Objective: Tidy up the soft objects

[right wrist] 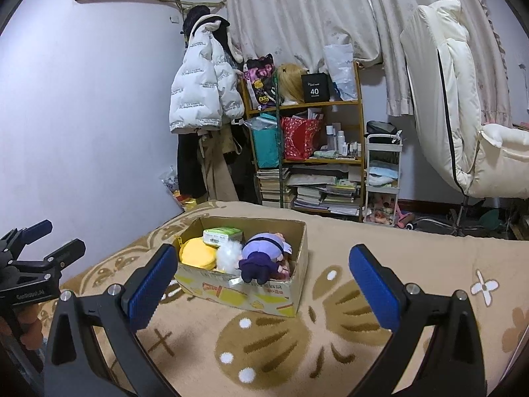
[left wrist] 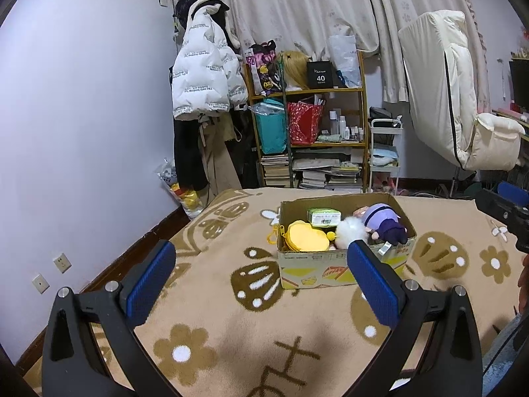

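Beige plush blanket with brown flower and butterfly patterns (left wrist: 231, 314) covers the bed in front of you, and both of your tools hover over it with nothing between their blue pads. Your left gripper (left wrist: 261, 284) has its fingers (left wrist: 150, 284) spread wide and empty; your right gripper (right wrist: 264, 286) is just as wide apart and holds nothing.

Beyond the fingers sits the open brown cardboard box with yellow printed sides (left wrist: 310, 269), resting on the blanket. In the left wrist view it lies straight ahead, with the right-hand pad overlapping its near right corner. In the right wrist view the box (right wrist: 297, 264) lies ahead and slightly left, between the two pads.

Inside it, the round yellow plush pouch (left wrist: 305, 236) lies at the left, the fluffy white pompom (left wrist: 350, 231) in the middle, and the purple-clothed plush doll (left wrist: 385, 223) at the right, draped against the near wall. A green and white tissue pack (left wrist: 324, 216) sits toward the back.

Further out, a wooden shelf unit stacked with bags, bottles and books (right wrist: 307, 152) stands against the curtained wall, a white puffer jacket (right wrist: 201, 96) hangs to its left, and a cream padded chair (right wrist: 463, 106) stands on the right.
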A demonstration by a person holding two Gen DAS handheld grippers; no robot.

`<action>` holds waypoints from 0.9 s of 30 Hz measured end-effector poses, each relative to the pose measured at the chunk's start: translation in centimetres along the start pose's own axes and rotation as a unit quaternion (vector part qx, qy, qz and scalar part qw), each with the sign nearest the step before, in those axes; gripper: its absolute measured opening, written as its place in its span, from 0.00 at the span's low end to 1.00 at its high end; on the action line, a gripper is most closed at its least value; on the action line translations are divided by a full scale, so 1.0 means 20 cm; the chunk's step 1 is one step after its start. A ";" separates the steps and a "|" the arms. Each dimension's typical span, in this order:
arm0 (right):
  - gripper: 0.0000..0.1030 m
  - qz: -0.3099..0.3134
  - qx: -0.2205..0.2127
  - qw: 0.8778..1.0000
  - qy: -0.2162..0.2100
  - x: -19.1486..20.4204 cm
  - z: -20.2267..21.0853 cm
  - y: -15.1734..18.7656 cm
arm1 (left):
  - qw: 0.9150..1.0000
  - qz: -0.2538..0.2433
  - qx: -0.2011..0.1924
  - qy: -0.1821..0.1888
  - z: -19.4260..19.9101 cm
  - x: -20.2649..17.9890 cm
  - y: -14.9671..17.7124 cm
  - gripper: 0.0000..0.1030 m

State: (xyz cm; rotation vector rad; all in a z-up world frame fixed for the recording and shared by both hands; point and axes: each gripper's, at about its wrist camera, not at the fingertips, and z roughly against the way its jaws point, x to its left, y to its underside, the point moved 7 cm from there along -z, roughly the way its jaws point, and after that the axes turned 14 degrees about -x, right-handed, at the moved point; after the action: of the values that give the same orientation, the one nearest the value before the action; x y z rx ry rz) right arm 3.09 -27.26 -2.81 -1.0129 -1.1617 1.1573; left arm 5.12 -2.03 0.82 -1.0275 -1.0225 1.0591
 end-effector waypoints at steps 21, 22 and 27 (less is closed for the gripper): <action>1.00 -0.006 0.006 1.000 0.007 -0.01 0.00 0.06 | 1.000 -0.018 0.015 0.001 -0.04 -0.03 0.07 0.99; 1.00 -0.006 0.006 1.000 0.007 -0.01 0.00 0.06 | 1.000 -0.019 0.016 0.001 -0.04 -0.03 0.07 0.99; 1.00 -0.004 0.006 1.000 0.007 -0.01 0.00 0.06 | 1.000 -0.015 0.017 0.006 -0.04 -0.03 0.08 0.99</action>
State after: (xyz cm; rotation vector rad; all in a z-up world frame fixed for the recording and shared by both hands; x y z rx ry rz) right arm 3.02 -27.29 -3.97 -1.0054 -1.1450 1.1484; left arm 5.55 -2.55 -0.95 -0.9865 -1.0047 1.0407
